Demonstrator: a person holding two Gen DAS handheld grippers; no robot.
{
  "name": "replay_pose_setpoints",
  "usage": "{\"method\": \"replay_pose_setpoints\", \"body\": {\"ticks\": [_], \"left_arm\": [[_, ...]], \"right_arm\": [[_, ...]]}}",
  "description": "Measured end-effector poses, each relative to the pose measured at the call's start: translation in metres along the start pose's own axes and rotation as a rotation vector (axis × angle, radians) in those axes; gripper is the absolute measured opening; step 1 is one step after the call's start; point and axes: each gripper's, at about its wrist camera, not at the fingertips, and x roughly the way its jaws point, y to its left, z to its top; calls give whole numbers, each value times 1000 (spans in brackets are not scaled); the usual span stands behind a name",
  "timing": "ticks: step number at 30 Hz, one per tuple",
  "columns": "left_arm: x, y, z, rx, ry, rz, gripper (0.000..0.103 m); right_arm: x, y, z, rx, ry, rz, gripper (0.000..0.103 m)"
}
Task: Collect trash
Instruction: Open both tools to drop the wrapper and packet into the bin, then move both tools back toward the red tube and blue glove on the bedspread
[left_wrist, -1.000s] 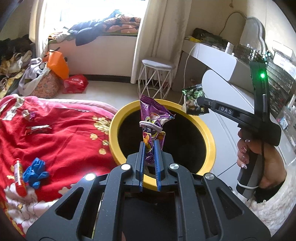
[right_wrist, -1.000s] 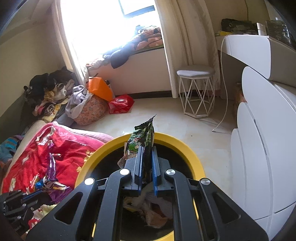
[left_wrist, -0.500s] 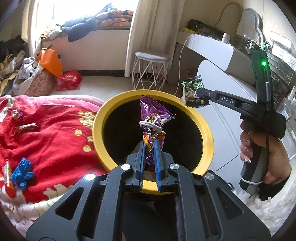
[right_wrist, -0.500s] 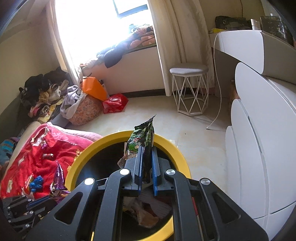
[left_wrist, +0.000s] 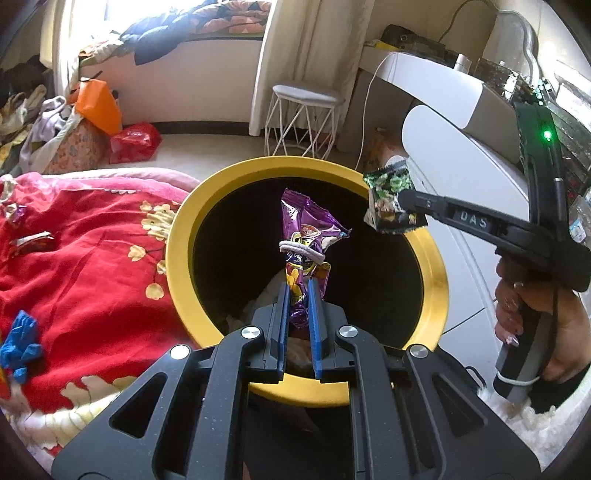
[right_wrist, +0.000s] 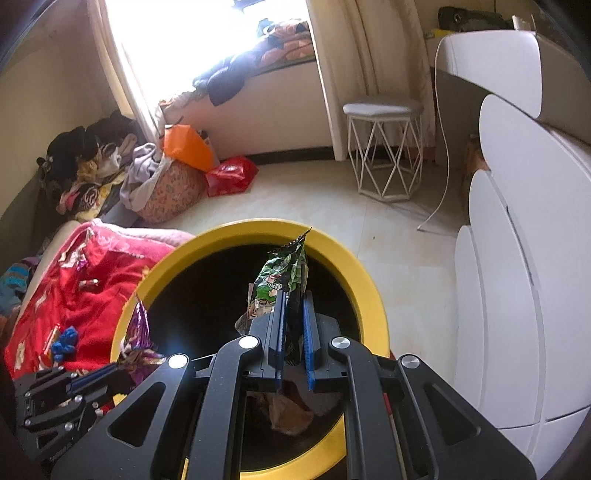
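Left wrist, yellow bin (left_wrist: 177, 243) nearer, purple wrapper (left_wrist: 303, 236) lower

A red blanket (left_wrist: 85, 258) with yellow flowers covers the bed at left. Past it on the pale floor (right_wrist: 399, 243) stand a patterned bag (right_wrist: 173, 192) stuffed with clothes, an orange bag (right_wrist: 188, 147) leaning on its top, and a red plastic bag (right_wrist: 231, 177) just beside them. A white wire-legged stool (right_wrist: 384, 147) stands near the cream curtain (left_wrist: 314, 48). Bedding is heaped on the window ledge (right_wrist: 258, 92). White rounded drawers (right_wrist: 517, 277) sit under the desk (left_wrist: 436, 81) at right.
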Motion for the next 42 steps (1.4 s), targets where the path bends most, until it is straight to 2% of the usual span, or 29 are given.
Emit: {"method": "replay_pose_setpoints", "body": {"ticks": [5,7,9,11,14,16,17,18,20,29,42], "left_arm": [[4,4,0,-12,4,-1,7],[3,5,-1,-16,1,5,16],[1,5,-1,-21,-4,11,31],[-3,7,-1,-28,-11,14,37],[-11,9,-1,-38,-32,30,54],[-17,11,-1,-46,-45,37,66],[-20,12,-2,-52,-52,41,78],[-22,13,-2,-57,-57,44,85],[-29,16,-1,-64,-74,52,92],[-66,23,3,-66,-162,126,92],[-115,44,1,-107,-258,205,92]], "right_arm": [[5,-2,-2,13,15,14,13],[5,-3,-2,20,18,18,16],[4,-3,-2,20,16,17,20],[1,-3,-1,19,7,16,28],[-4,0,1,14,-11,15,36],[-6,0,2,11,-19,15,40],[-8,1,2,10,-23,16,43],[-9,2,3,8,-28,16,44],[-13,5,4,0,-42,17,48],[-36,17,10,-15,-108,17,65],[-60,55,12,-82,-153,68,70]]}}
